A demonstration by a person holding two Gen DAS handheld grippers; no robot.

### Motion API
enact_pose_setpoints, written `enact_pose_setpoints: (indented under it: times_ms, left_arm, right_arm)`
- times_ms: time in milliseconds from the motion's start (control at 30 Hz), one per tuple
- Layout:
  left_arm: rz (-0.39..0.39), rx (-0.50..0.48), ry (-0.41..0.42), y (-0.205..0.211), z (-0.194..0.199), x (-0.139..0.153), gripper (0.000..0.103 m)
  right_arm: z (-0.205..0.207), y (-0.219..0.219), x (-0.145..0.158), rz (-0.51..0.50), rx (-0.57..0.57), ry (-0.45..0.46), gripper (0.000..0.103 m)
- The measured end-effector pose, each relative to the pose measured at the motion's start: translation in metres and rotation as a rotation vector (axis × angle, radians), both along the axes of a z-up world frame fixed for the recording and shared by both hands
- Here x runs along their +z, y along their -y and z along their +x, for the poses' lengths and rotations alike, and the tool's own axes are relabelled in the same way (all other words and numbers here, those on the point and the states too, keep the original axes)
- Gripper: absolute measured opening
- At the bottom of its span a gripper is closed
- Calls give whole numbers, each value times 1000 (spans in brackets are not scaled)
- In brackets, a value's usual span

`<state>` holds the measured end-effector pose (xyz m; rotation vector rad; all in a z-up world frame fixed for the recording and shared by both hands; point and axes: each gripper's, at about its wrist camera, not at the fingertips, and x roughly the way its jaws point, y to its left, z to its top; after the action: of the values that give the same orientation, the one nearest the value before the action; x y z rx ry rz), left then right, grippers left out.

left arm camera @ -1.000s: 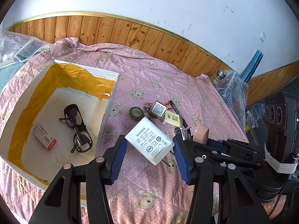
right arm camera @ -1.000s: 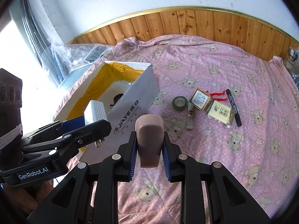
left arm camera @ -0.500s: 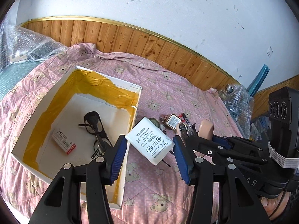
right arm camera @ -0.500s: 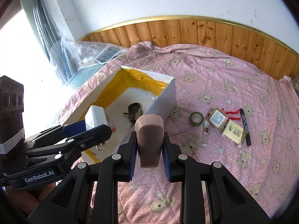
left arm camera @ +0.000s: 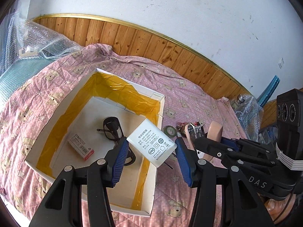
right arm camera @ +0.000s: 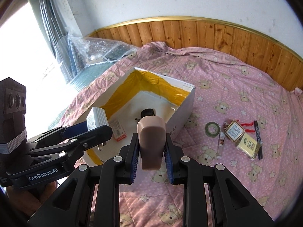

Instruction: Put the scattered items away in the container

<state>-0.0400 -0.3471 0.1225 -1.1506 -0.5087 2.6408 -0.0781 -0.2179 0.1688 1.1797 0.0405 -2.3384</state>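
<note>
**Both tools loaded, hovering at the box**

Left tool (left arm camera: 150, 156): blue-padded fingers clamped on a white rectangular plastic power adapter (left arm camera: 153, 144), label face up, held tilted. Directly beneath and just ahead of it is the near right wall of the white cardboard box lined with yellow tape (left arm camera: 62, 113); the adapter looks to sit over the box's right edge, partly above the interior.

Right tool (right arm camera: 151, 157): fingers shut on a beige-pink stapler with a rounded plastic top (right arm camera: 152, 141), held nose-forward. It hangs above the pink bear-print quilt on the bed (right arm camera: 236, 79), just short of the box's near corner.

Inside the box, ahead of the left tool: black-framed glasses (left arm camera: 113, 127) and a small red-and-white cardboard packet (left arm camera: 81, 146) lying flat on the floor of the box.

Beyond and to the right of the right tool, loose on the quilt: a dark green roll of tape (right arm camera: 212, 129), a small clear glass vial (right arm camera: 220, 145), a square brown-rimmed tin (right arm camera: 234, 131), a pale yellow carton (right arm camera: 249, 146), a black marker pen (right arm camera: 258, 139).

Step in hand, by my reading: carrying two items to the box for drop-off. Next move calls for nudging the left tool further in over open floor, clear of the glasses, lowering, then parting the fingers; the stapler follows likewise.
</note>
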Motion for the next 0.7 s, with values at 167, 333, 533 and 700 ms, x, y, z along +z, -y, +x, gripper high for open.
enact_pose_setpoints:
  times_ms: [167,333,533,700]
  left_arm:
    - [3,26,10,14,-4,-4,52]
    - [6,49,28,27,-9,-11,52]
    - [10,65,48,37,-16,-19,52]
    - [11,75,59,43,-26,-23,52]
  right_arm:
    - [-9,15,2,9,23,-3,26]
    - [-18,31,0,14,48,2,26]
    - [-28,47,-4,16,76,9,26]
    - [-40,56,-8,20,91,18,26]
